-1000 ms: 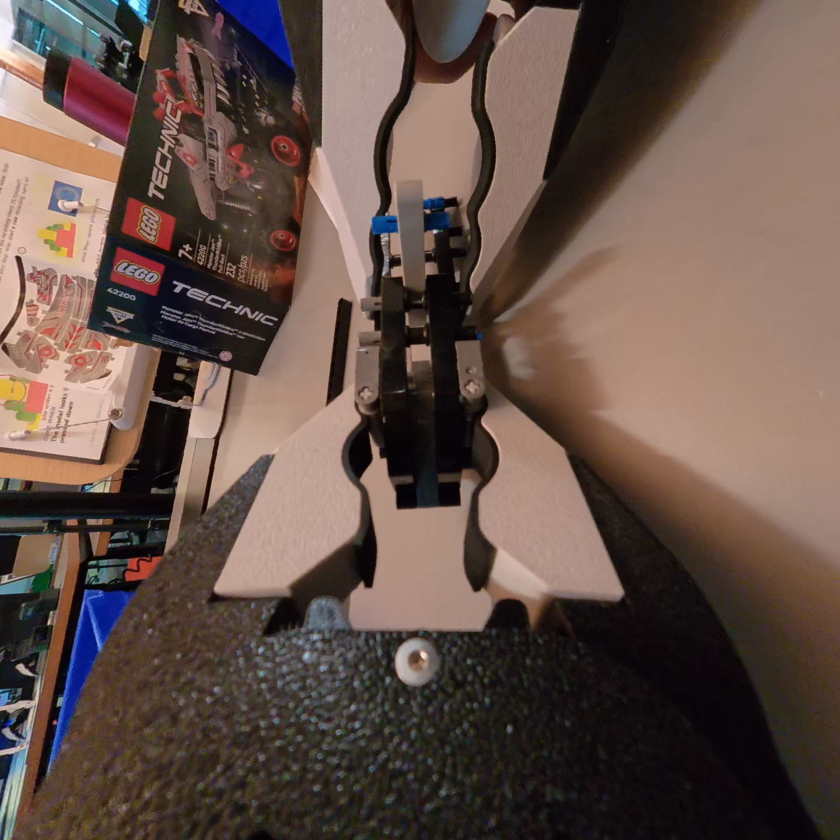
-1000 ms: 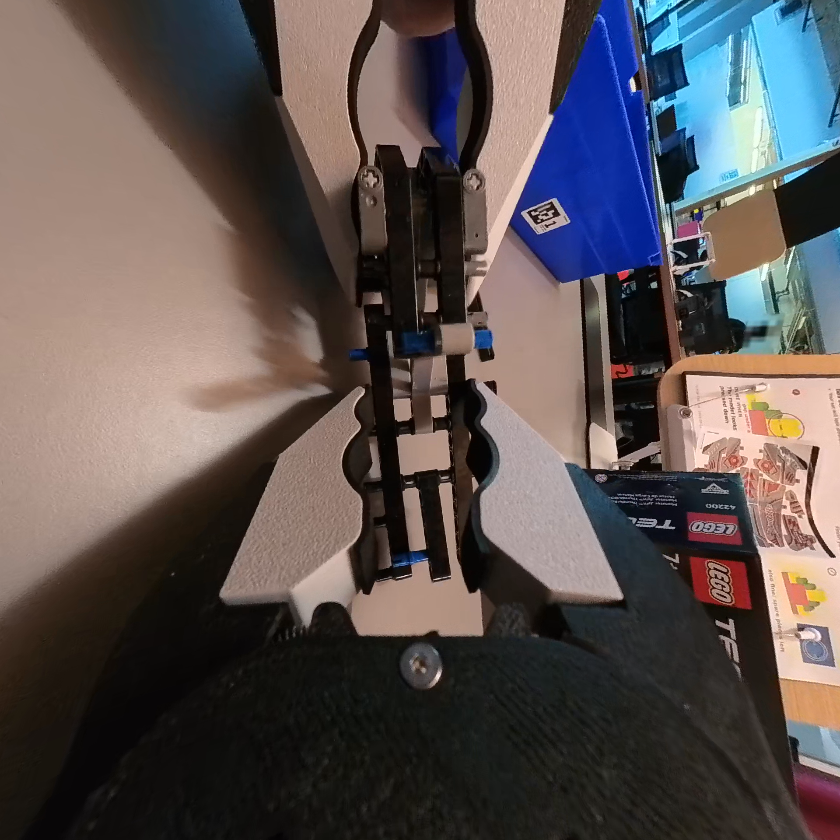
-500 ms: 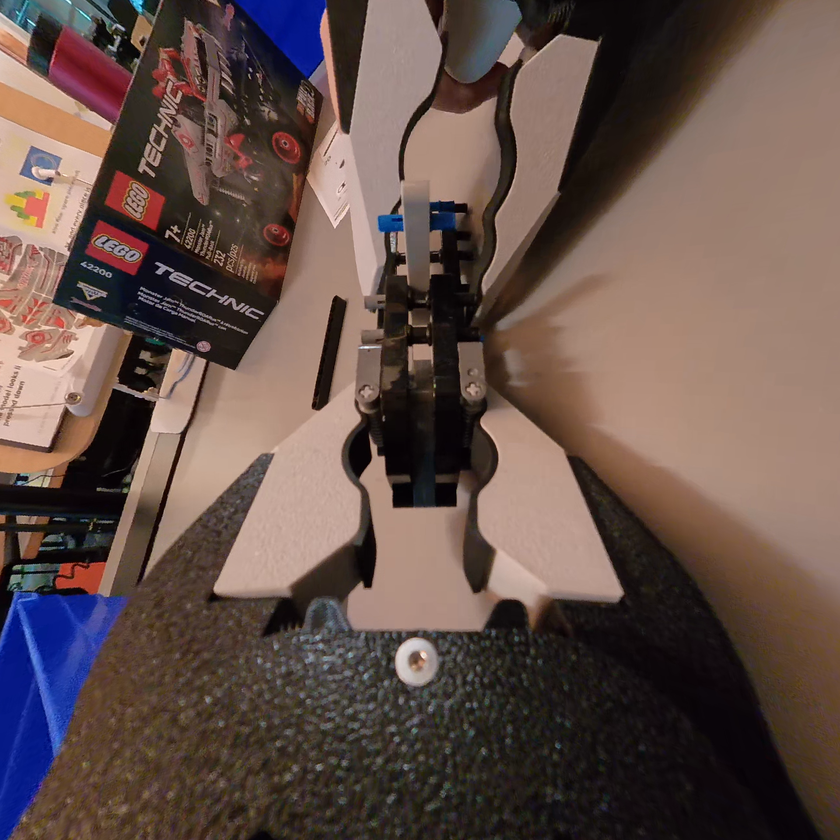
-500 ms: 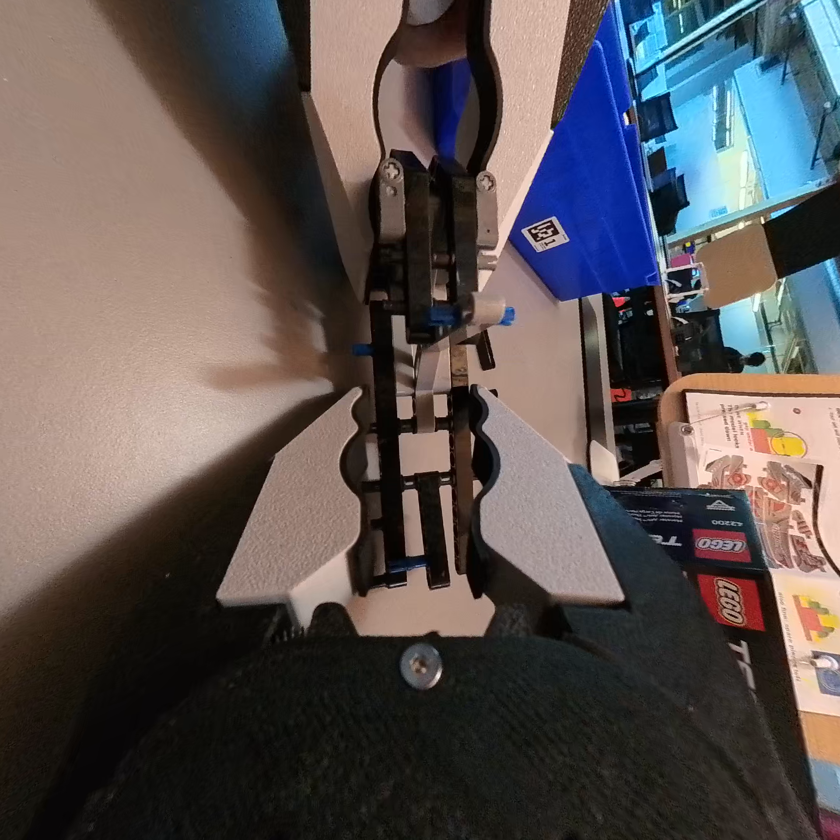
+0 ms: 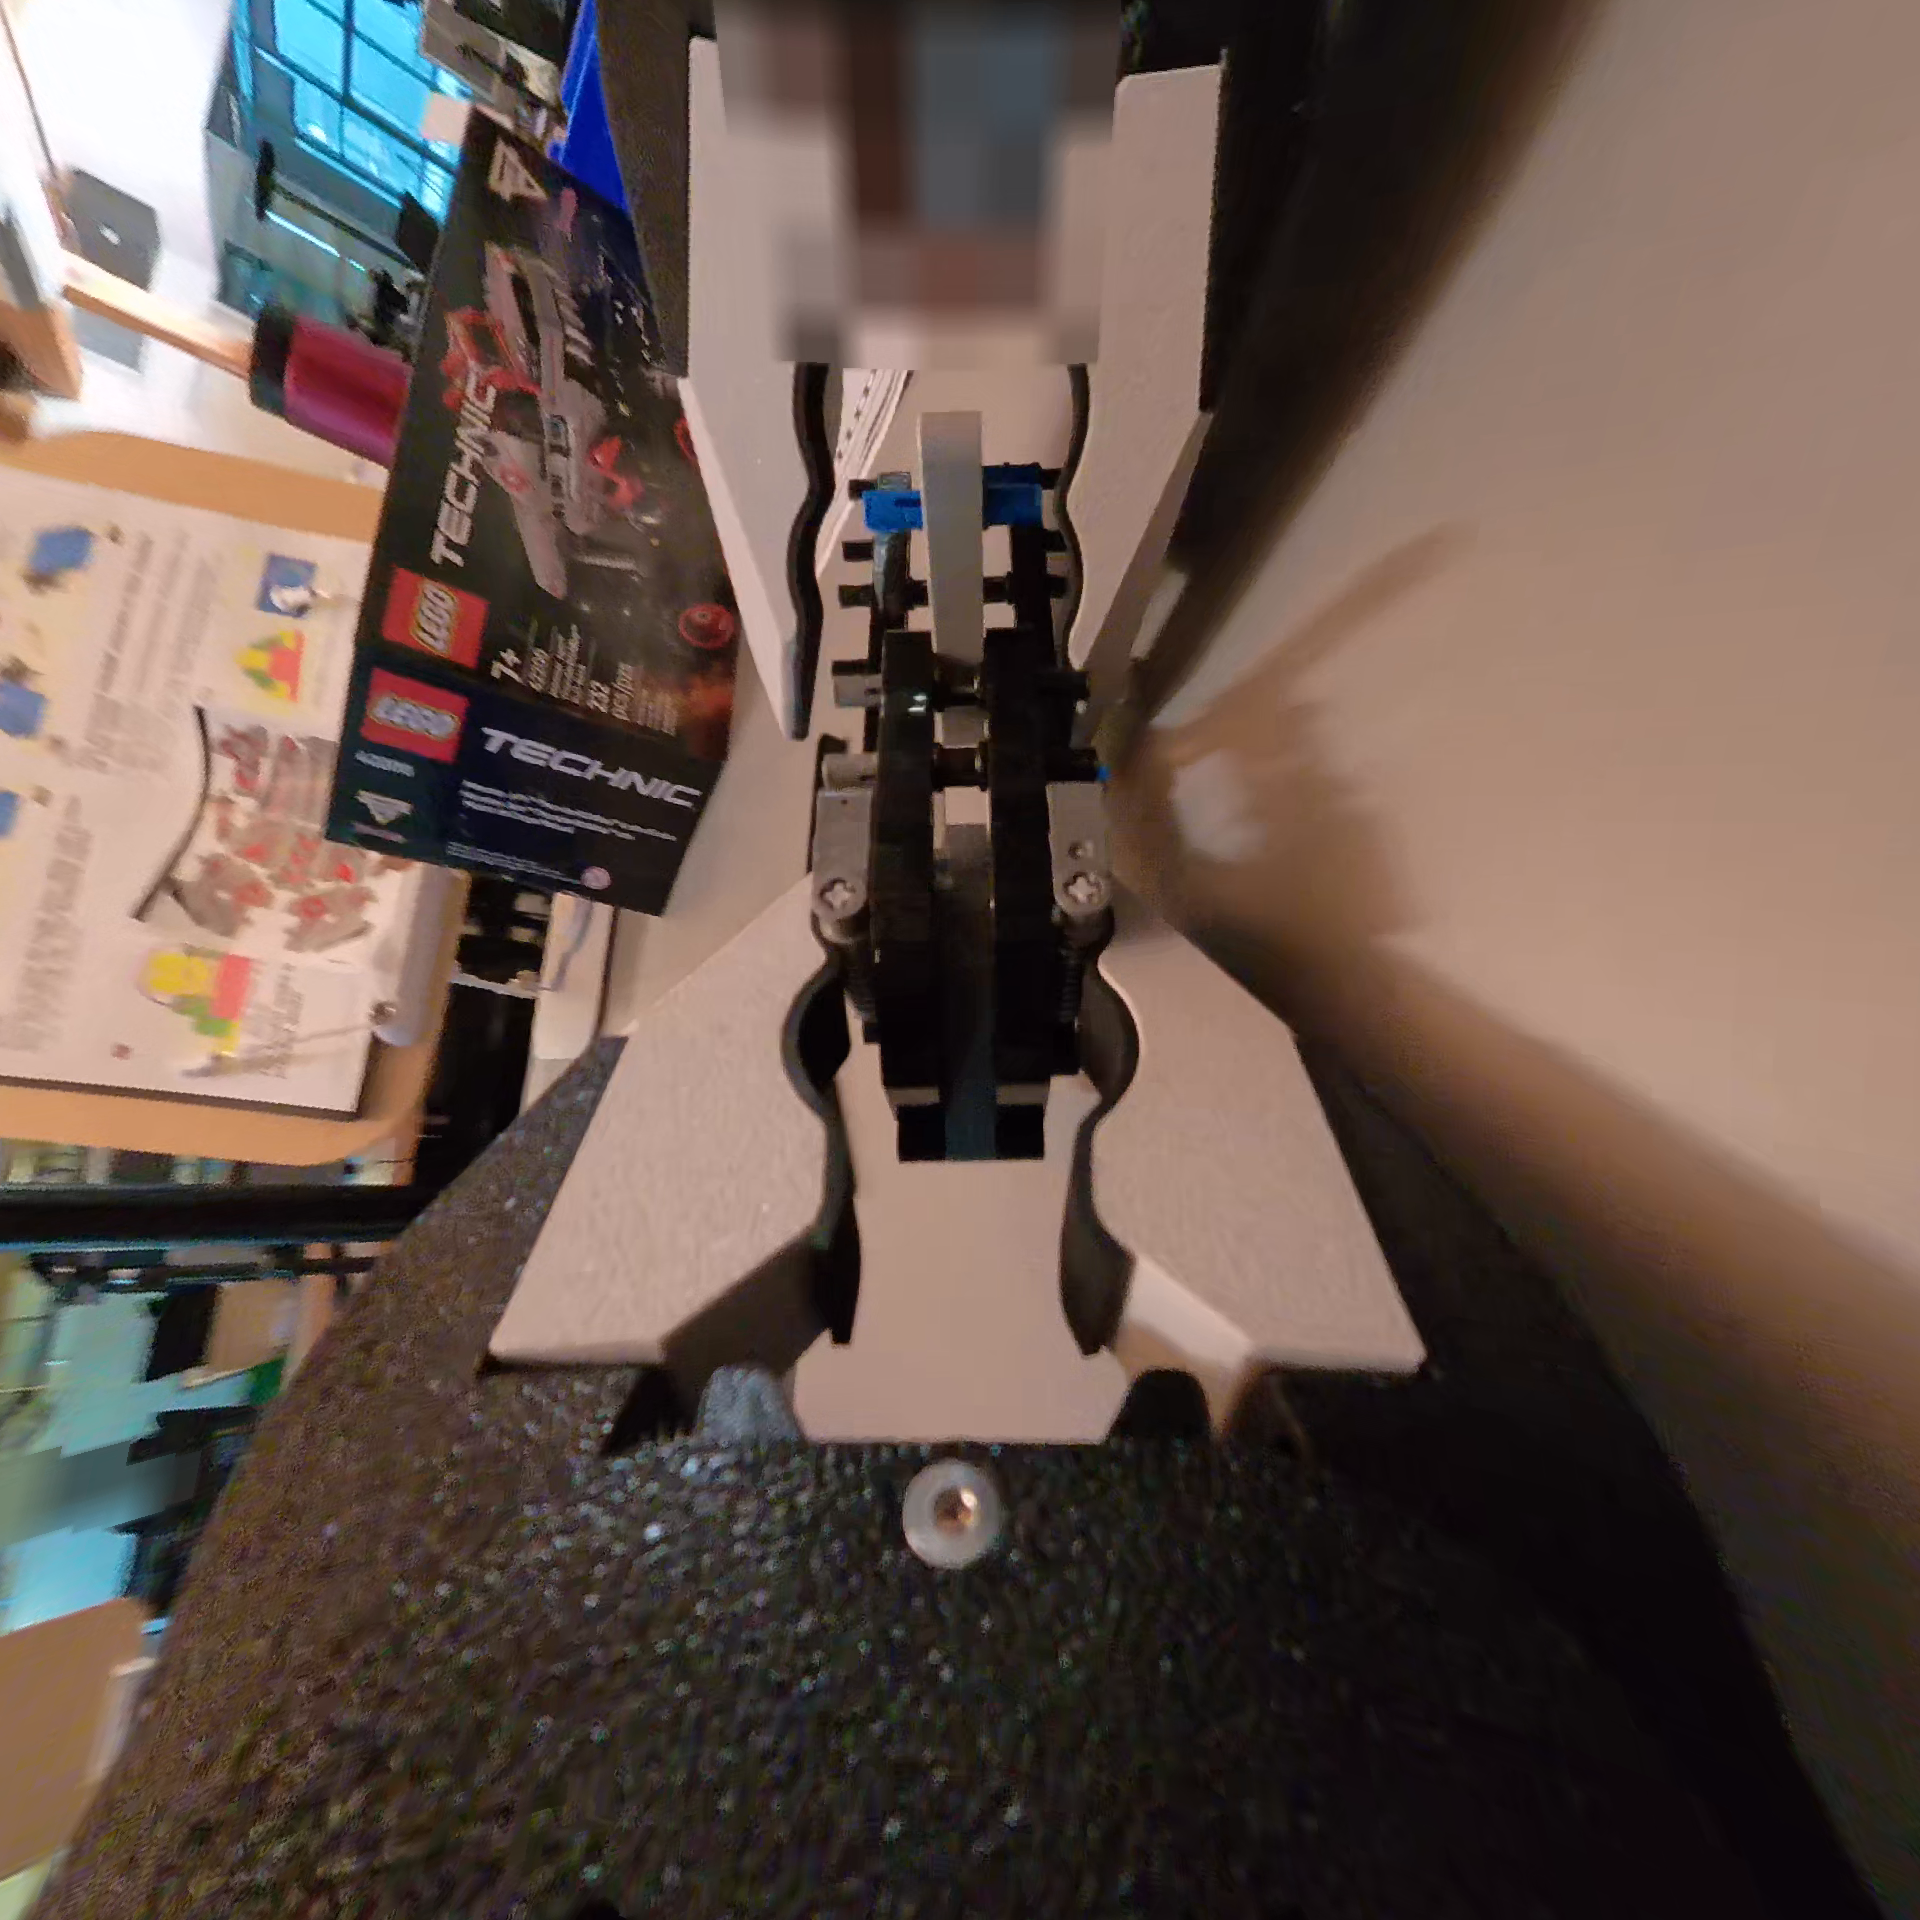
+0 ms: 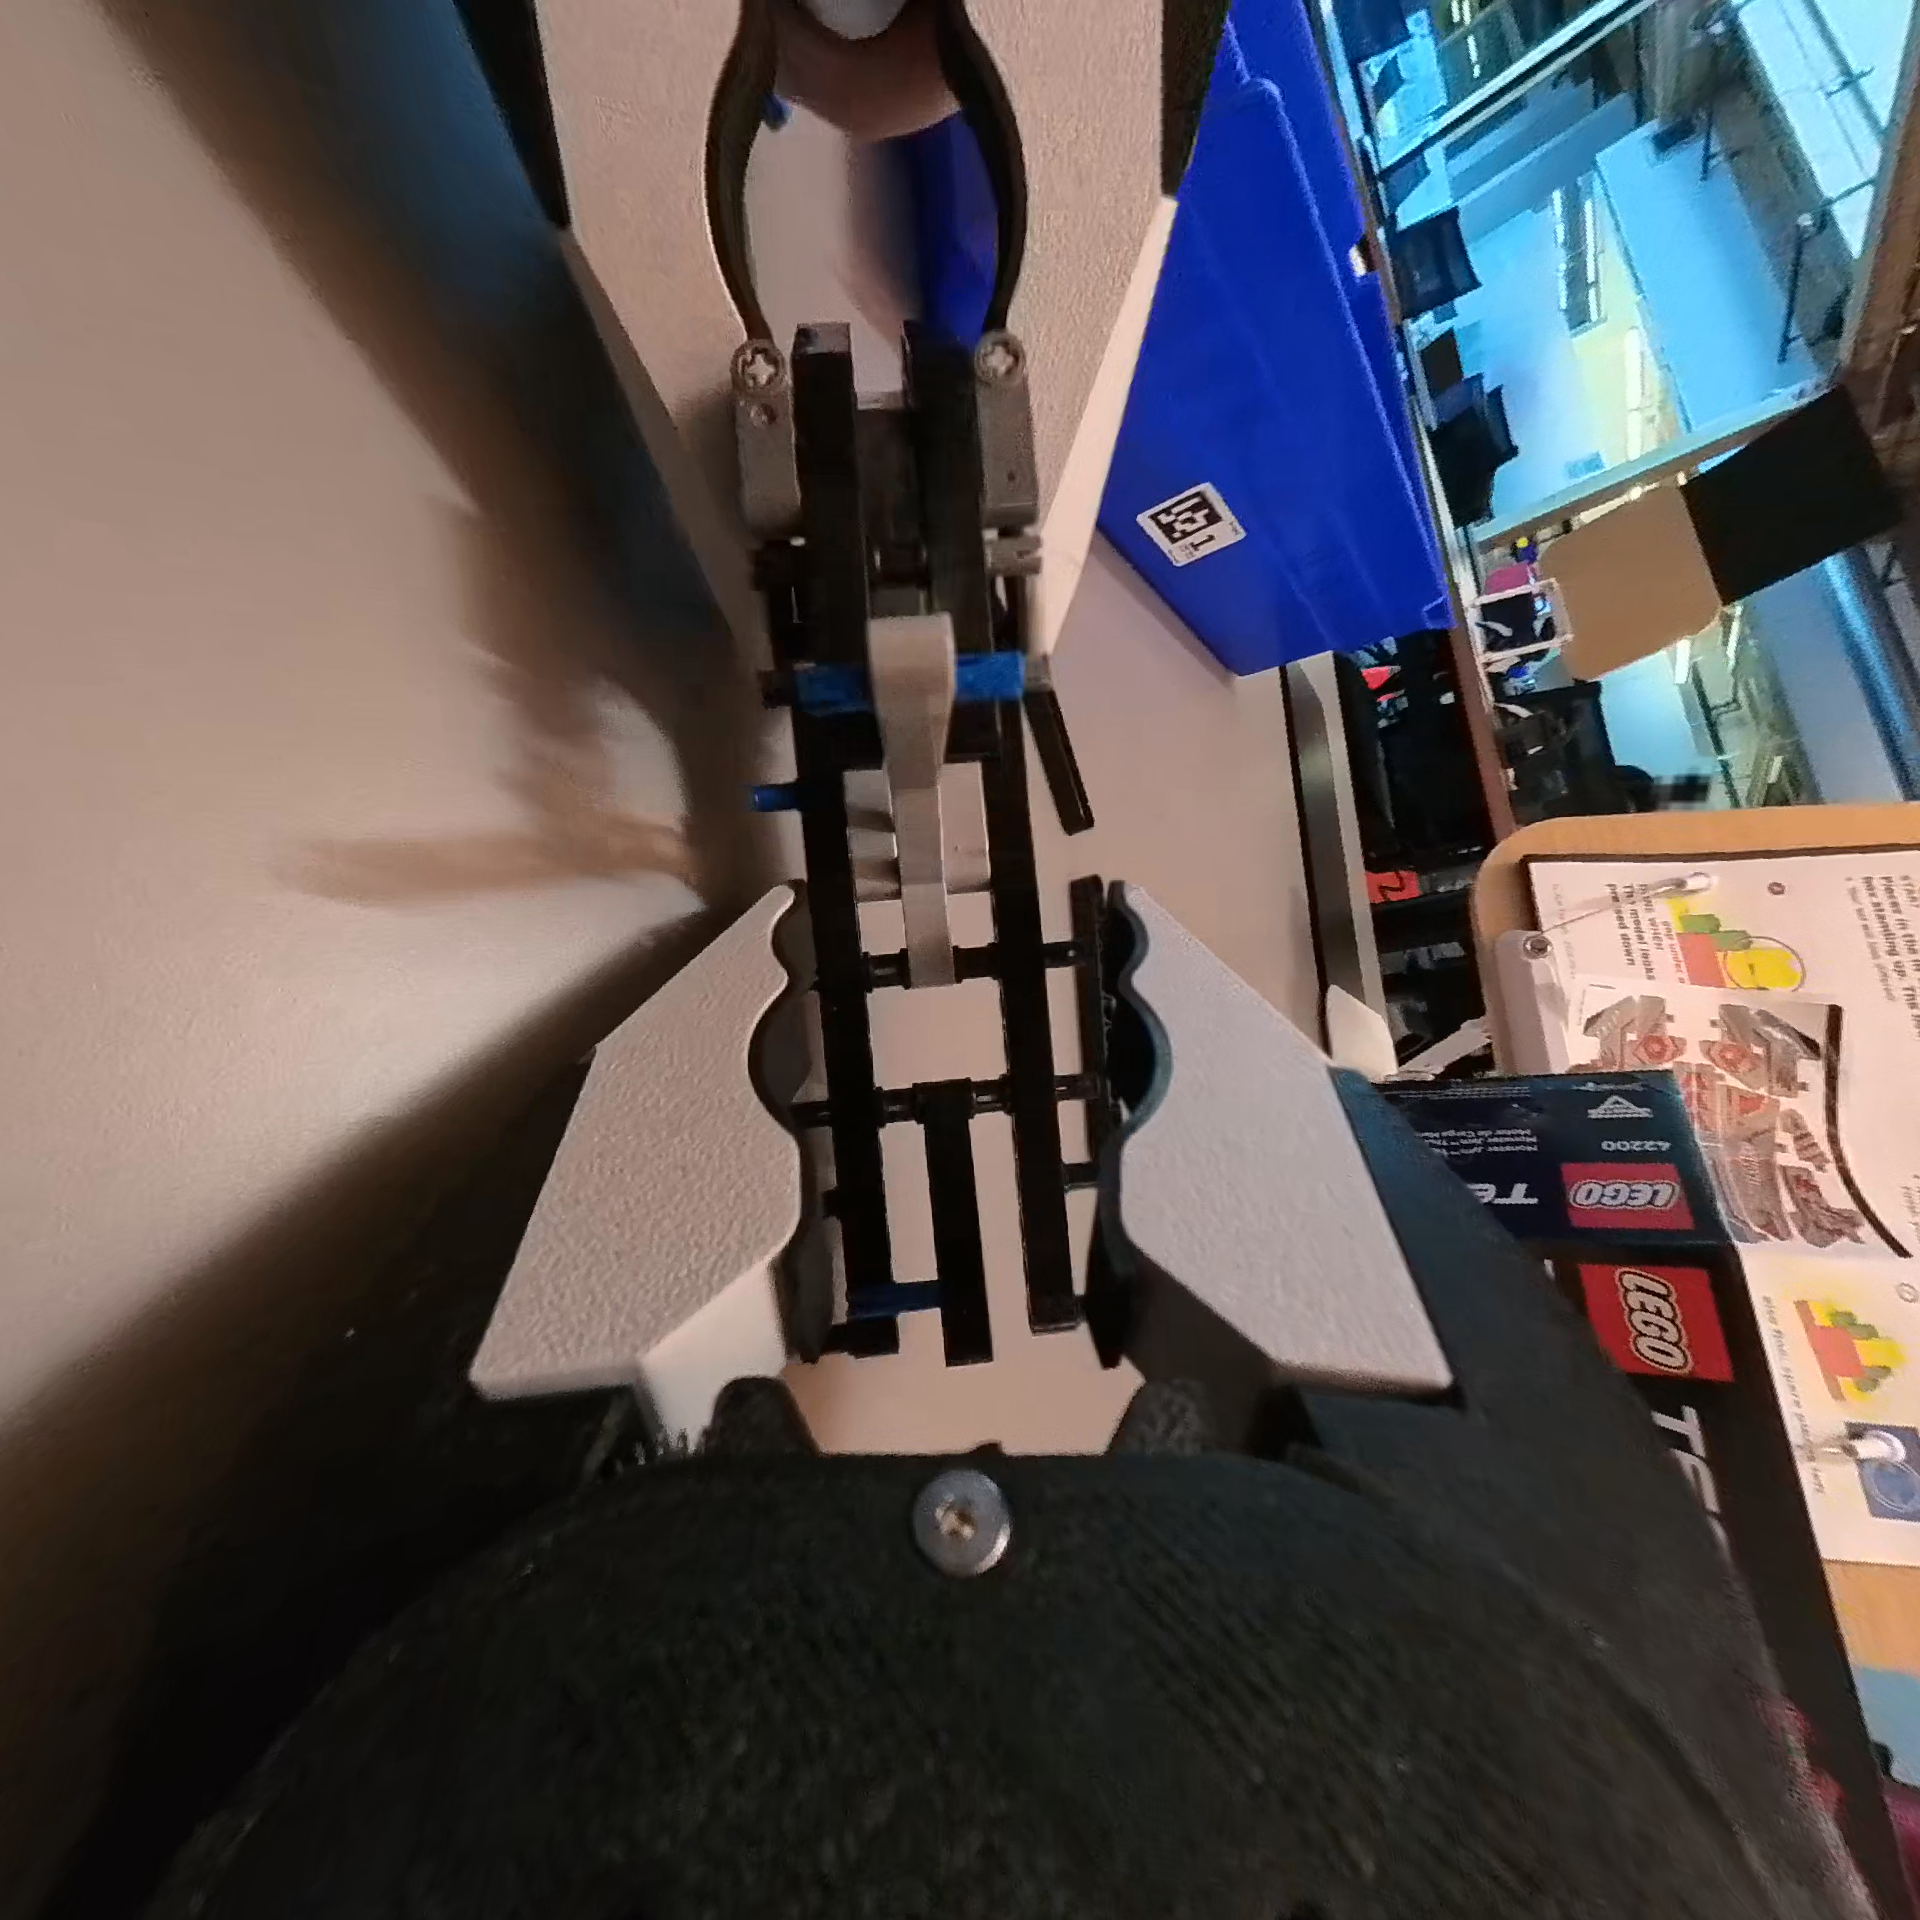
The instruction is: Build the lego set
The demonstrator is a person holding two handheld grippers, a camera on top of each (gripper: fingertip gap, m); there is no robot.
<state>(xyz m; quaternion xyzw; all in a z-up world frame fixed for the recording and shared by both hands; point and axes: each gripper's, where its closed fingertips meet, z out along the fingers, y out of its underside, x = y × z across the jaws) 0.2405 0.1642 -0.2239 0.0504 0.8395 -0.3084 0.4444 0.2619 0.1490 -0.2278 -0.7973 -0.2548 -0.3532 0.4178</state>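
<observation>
Two hand-held grippers face each other, clenched on opposite ends of our black Lego frame (image 6: 935, 935): left hand-held gripper (image 5: 961, 997), right hand-held gripper (image 6: 951, 1122). Its long axis spans both above the desk (image 6: 260, 623).

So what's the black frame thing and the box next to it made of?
The black frame looks like hard plastic: smooth, slightly shiny beams with molded pins. Both grippers, left and right, clamp it. The box looks like glossy printed cardboard, with crisp folded edges.
</observation>
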